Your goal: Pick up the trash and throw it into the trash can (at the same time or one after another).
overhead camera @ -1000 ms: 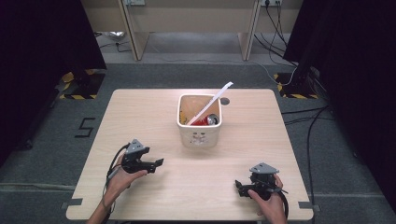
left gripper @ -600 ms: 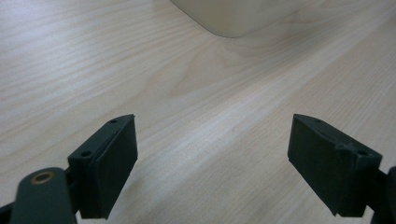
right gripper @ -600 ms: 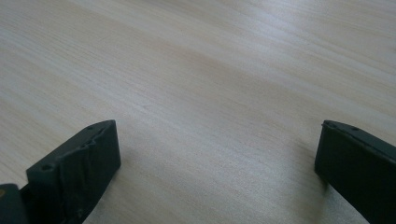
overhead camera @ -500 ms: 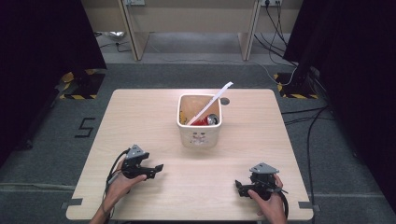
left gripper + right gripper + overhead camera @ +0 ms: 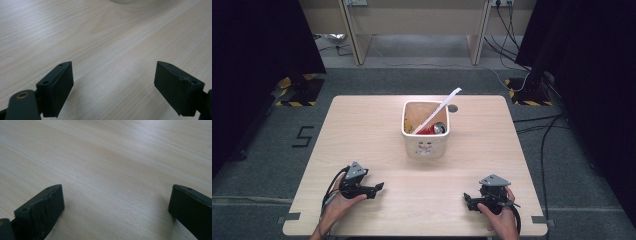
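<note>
white square bin (image 5: 426, 140) stands mid-table, holds red can (image 5: 432, 129) and long white strip (image 5: 437, 111) leaning out over far right rim. left gripper (image 5: 377, 187) near-left of bin, well apart from it, low over wooden table (image 5: 362, 125), jaws spread wide, nothing between them. right gripper (image 5: 468, 200) near-right of bin, well apart, jaws likewise wide apart, empty, bare tabletop between them. bin base at top edge of left gripper view (image 5: 123, 1).

Grey floor (image 5: 377, 80), black curtains (image 5: 257, 40)
</note>
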